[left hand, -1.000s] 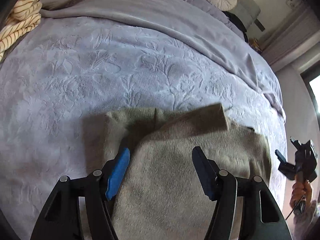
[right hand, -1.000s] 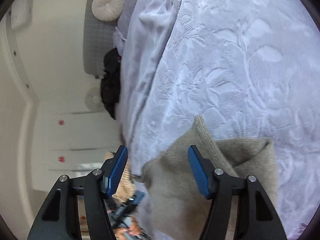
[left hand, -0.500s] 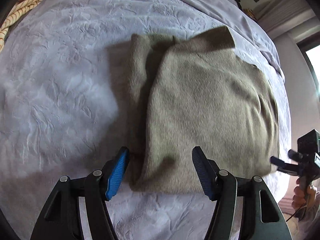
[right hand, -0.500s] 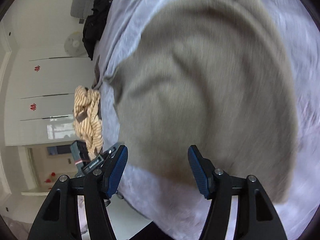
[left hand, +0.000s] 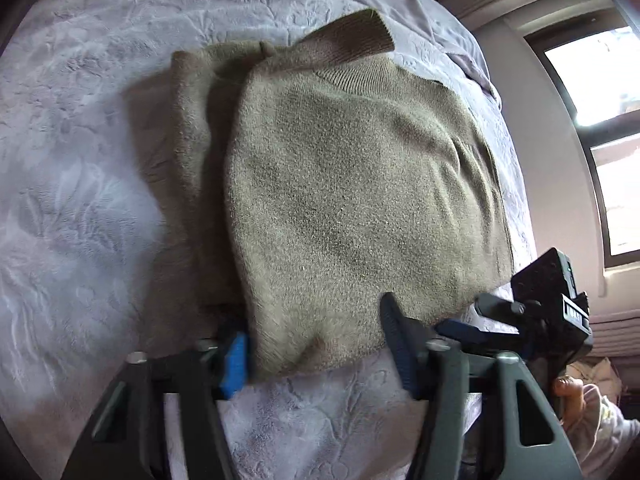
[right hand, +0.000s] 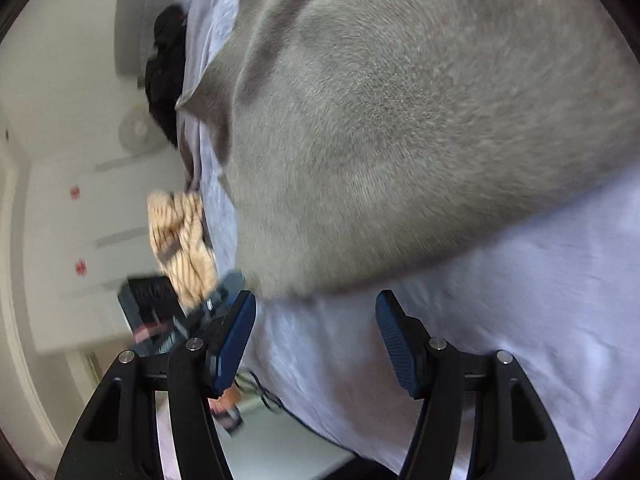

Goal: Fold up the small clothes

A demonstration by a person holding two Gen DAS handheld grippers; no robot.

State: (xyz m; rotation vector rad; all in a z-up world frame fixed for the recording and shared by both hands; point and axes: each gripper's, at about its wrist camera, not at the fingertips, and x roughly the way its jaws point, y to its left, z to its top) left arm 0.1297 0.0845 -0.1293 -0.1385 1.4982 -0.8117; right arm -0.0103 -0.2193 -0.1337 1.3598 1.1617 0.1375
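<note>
The lavender bedspread (left hand: 80, 128) is now filled at frame centre by the olive sweater (left hand: 352, 200), approached over the last second, its lower hem straddled by the open left gripper (left hand: 316, 352) while the right gripper (right hand: 316, 332), also open and empty, is held just short, so a hem grasp seems imminent.

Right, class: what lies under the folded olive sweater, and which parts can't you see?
The olive sweater rests on the lavender embossed bedspread, which shows all round it. Whatever is beneath the sweater's middle, and its inner folded layers, are covered.
</note>
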